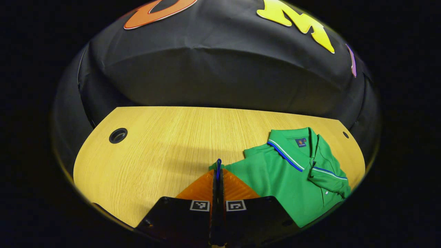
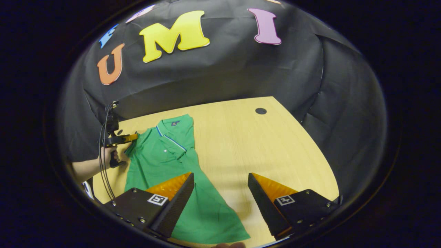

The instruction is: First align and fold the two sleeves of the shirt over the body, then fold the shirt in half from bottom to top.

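A green polo shirt (image 2: 162,158) with blue-and-white trim lies flat on the wooden table (image 2: 241,137), collar toward the back wall. One sleeve (image 1: 327,175) rests folded across the chest. My left gripper (image 1: 218,166) is shut on the blue-trimmed edge of the other sleeve, low over the table beside the shirt's shoulder. In the right gripper view, that left gripper (image 2: 129,138) shows at the shirt's far left side, held by a hand (image 2: 110,156). My right gripper (image 2: 220,174) stands open above the shirt's lower right edge, one finger over the fabric and one over bare wood.
Round cable holes sit in the table near the back, one on the left (image 1: 118,135) and one on the right (image 2: 260,111). Black cloth walls close off the back and sides. A cable (image 2: 103,162) hangs from the left gripper.
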{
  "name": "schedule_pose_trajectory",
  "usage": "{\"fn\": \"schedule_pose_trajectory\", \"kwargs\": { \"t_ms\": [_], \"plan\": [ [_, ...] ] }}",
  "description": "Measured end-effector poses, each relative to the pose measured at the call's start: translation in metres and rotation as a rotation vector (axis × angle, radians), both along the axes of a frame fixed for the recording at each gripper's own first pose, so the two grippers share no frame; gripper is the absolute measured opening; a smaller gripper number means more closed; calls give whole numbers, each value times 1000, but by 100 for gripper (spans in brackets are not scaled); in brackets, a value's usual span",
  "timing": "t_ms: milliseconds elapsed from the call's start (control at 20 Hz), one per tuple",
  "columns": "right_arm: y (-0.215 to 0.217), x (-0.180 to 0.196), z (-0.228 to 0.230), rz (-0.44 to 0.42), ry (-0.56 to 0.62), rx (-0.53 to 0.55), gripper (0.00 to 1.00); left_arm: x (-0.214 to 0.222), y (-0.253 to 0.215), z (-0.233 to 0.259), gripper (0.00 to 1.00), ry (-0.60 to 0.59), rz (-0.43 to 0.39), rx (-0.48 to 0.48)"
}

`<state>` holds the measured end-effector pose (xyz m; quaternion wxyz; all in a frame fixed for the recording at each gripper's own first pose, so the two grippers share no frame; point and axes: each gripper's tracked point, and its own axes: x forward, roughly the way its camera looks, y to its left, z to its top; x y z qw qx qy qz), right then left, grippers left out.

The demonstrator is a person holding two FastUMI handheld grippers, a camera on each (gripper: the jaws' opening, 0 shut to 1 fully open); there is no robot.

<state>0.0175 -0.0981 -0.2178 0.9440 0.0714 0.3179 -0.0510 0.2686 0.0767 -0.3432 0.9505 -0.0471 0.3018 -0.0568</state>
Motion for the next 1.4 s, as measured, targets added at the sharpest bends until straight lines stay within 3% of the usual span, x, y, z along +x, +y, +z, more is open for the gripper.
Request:
{"fn": "schedule_pose_trajectory", "kwargs": {
  "t_ms": [400,800,900,1150,1400],
  "plan": [
    [-4,-8,13,-3,-43,-39,95,-2,-18,39,3,-54,-33,11],
    [-19,-37,20,-38,-84,3,98,-20,-47,86,4,-85,-59,32],
    [-24,-42,25,-54,-104,17,97,-31,-61,97,0,-74,-62,26],
    [-38,-59,34,-94,-150,52,98,-49,-105,108,4,-55,-76,-15],
    [-59,-82,31,-144,-154,54,98,-57,-156,99,4,-36,-166,1]
  ]
}}
